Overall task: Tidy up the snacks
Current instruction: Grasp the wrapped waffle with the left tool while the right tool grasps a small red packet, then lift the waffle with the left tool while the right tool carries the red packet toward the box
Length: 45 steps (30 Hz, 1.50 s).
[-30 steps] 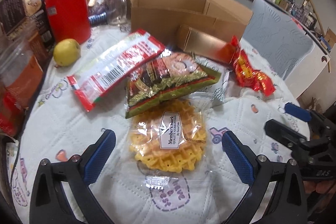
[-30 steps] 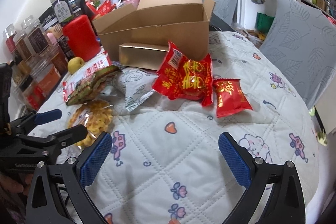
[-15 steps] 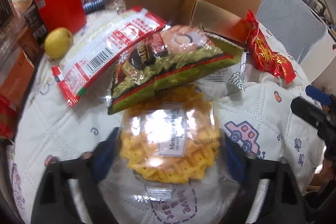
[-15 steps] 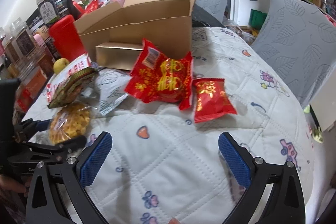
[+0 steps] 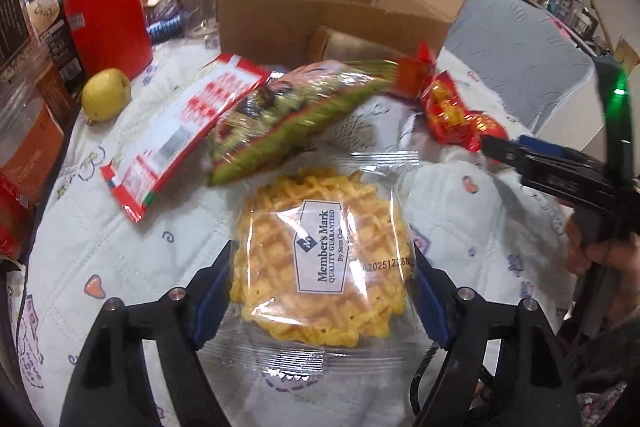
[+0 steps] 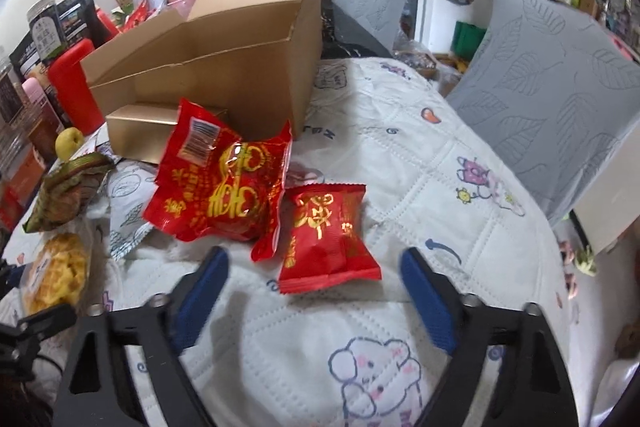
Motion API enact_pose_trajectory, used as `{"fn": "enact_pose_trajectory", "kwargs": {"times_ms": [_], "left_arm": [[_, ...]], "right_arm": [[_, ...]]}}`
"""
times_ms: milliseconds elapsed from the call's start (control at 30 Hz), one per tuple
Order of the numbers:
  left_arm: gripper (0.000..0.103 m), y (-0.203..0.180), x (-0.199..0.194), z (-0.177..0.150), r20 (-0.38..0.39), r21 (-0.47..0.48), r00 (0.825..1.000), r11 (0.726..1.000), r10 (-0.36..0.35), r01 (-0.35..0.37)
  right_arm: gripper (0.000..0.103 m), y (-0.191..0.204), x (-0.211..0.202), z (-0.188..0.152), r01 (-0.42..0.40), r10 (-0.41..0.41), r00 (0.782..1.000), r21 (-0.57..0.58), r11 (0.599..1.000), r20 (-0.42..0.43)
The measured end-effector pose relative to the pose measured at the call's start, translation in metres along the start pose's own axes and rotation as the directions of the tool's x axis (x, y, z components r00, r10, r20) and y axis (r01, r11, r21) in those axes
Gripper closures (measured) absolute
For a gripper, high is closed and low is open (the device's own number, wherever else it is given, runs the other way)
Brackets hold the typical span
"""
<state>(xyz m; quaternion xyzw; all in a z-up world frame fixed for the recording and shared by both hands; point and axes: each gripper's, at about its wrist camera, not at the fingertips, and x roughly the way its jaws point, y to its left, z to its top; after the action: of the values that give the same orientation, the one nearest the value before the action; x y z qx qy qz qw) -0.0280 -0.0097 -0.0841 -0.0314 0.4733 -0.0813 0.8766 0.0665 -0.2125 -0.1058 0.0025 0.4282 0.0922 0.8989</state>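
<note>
My left gripper (image 5: 322,301) has its blue pads pressed against both sides of the clear-wrapped waffle pack (image 5: 324,259), which fills the lower middle of the left wrist view, label facing up. Just above it, in the middle of that frame, a green and red snack bag (image 5: 296,119) lies tilted, blurred, its lower end close to the pack's top edge. To its left a long red and white packet (image 5: 184,135) rests on the quilted cloth (image 5: 120,227), and a yellow fruit (image 5: 106,93) sits near the left edge beside a red container (image 5: 108,19). The open cardboard box (image 5: 320,3) stands at the top centre.

My right gripper (image 6: 316,293) has its jaws spread wide with nothing between them, low in the right wrist view. Just ahead of them, in the middle of the frame, lies a small red packet (image 6: 326,237), touching a larger red bag (image 6: 220,183) to its left. Behind that bag a gold box (image 6: 140,135) lies against the front of the cardboard box, whose flaps stand open at the upper left. The waffle pack shows at the far left edge of this view too.
</note>
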Motion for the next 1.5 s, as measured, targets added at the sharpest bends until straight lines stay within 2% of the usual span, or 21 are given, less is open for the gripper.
{"fn": "enact_pose_trajectory", "kwargs": {"times_ms": [233,433,667,800,1033,1200,1267,1300,1367,1433,1500], "left_arm": [[0.024,-0.012,-0.015,0.012,0.084,0.013,0.996,1.0,0.006,-0.007],[0.024,-0.01,-0.008,0.02,0.085,0.001,0.996,1.0,0.004,-0.004],[0.024,-0.011,-0.008,0.021,0.088,0.006,0.996,1.0,0.006,-0.007],[0.024,-0.012,-0.013,0.02,0.106,0.012,0.994,1.0,-0.001,0.0],[0.024,-0.013,-0.022,0.016,0.135,0.022,0.991,1.0,-0.017,0.014],[0.024,-0.016,-0.029,0.014,0.154,0.039,0.988,0.999,-0.033,0.027],[0.024,-0.019,-0.03,0.013,0.154,0.052,0.988,0.998,-0.028,0.02],[0.024,-0.019,-0.03,0.013,0.153,0.055,0.988,0.998,-0.03,0.022],[0.024,-0.02,-0.028,0.012,0.145,0.057,0.989,0.998,-0.034,0.026],[0.024,-0.021,-0.026,0.012,0.14,0.059,0.99,0.998,-0.032,0.024],[0.024,-0.02,-0.026,0.012,0.136,0.059,0.99,0.998,-0.033,0.025]], "right_arm": [[0.038,-0.009,0.012,0.005,-0.009,0.009,1.0,0.01,1.0,-0.005],[0.053,-0.012,0.023,0.007,-0.013,0.013,0.999,0.013,1.0,-0.033],[0.057,-0.015,0.017,0.003,-0.026,0.026,1.0,0.025,0.999,-0.005],[0.058,-0.012,0.004,-0.001,-0.036,0.035,0.999,0.037,0.999,0.024],[0.061,-0.012,-0.024,-0.016,-0.006,0.001,0.998,0.077,0.997,0.066],[0.062,-0.015,-0.041,-0.026,-0.026,0.017,0.997,0.111,0.993,0.082],[0.067,-0.013,-0.048,-0.029,-0.05,0.04,0.995,0.119,0.992,0.091],[0.08,-0.011,-0.051,-0.032,-0.069,0.059,0.994,0.12,0.99,0.091],[0.08,-0.005,-0.052,-0.036,-0.072,0.064,0.995,0.105,0.992,0.078],[0.079,0.003,-0.048,-0.04,-0.023,0.019,0.998,0.06,0.998,0.065],[0.075,0.003,-0.046,-0.042,-0.02,0.016,0.998,0.073,0.997,0.058]]}}
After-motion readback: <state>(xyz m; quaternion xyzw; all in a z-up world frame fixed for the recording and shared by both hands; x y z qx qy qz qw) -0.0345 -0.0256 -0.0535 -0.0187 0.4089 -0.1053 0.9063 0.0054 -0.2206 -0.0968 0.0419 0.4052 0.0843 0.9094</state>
